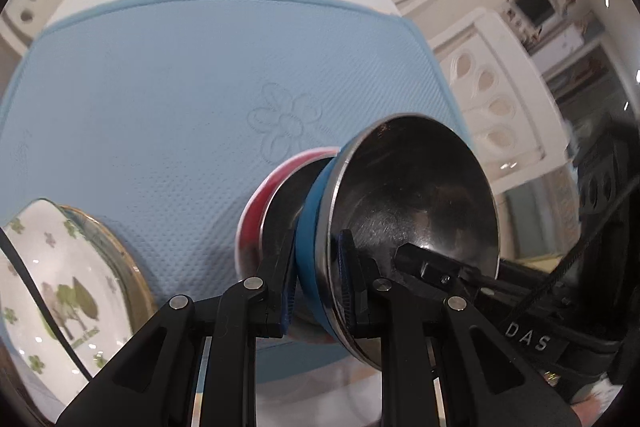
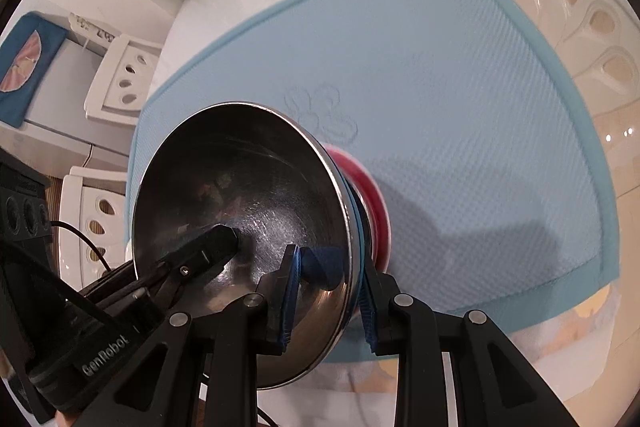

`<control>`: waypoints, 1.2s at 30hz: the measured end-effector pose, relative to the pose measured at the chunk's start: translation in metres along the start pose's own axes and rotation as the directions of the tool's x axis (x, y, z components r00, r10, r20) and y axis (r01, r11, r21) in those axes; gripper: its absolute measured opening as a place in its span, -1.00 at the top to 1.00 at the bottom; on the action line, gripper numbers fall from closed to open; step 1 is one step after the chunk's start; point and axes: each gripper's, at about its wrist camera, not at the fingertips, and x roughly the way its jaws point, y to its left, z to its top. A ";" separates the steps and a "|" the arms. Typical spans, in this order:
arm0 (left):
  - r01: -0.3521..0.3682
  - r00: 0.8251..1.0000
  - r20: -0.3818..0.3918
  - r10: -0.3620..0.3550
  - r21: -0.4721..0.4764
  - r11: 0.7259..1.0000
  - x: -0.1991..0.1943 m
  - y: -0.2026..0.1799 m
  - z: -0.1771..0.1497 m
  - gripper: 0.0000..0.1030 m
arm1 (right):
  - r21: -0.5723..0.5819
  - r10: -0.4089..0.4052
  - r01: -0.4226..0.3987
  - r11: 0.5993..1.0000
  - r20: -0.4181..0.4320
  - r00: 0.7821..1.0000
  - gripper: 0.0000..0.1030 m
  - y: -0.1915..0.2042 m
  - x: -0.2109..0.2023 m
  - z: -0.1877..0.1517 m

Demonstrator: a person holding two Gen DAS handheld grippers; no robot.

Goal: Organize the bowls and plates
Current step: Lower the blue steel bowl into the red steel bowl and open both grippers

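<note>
My left claw and right claw are both pinched tight on the rim of the blue bowl, which hangs tipped above the blue mat. A red bowl sits just behind it. I should lower both sides together and keep it level. Beside my right claw I read "GenRobot"; beside my left, "DAS". The tree plate lies off to my left claw's left.

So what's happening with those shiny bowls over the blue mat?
A person is working two hand-held grippers. Both the left gripper and the right gripper are clamped on the rim of a blue-sided steel bowl, tilted on edge above the blue mat. A red-sided bowl sits nested beneath it. A tree-patterned plate lies on the mat's left.
</note>
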 end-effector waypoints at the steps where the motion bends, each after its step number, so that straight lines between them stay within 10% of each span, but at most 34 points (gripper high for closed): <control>1: -0.014 1.000 -0.003 0.014 0.018 1.000 0.002 -0.002 -0.003 0.69 | 0.002 -0.002 0.002 1.000 -0.008 1.000 0.48 -0.001 0.004 -0.003; 14: -0.020 1.000 -0.020 0.021 0.053 0.998 0.008 -0.001 -0.009 0.59 | 0.009 -0.040 0.040 0.999 -0.003 0.999 0.48 0.004 0.014 -0.012; 20: -0.143 0.989 0.049 0.137 0.138 0.980 -0.004 -0.011 -0.005 0.43 | 0.015 -0.042 0.041 0.999 0.019 0.999 0.48 0.004 0.008 -0.010; 36: -0.030 0.999 0.018 0.031 -0.038 0.999 0.006 0.035 -0.001 0.42 | 0.006 -0.049 0.049 0.999 0.014 0.999 0.47 0.004 0.003 -0.009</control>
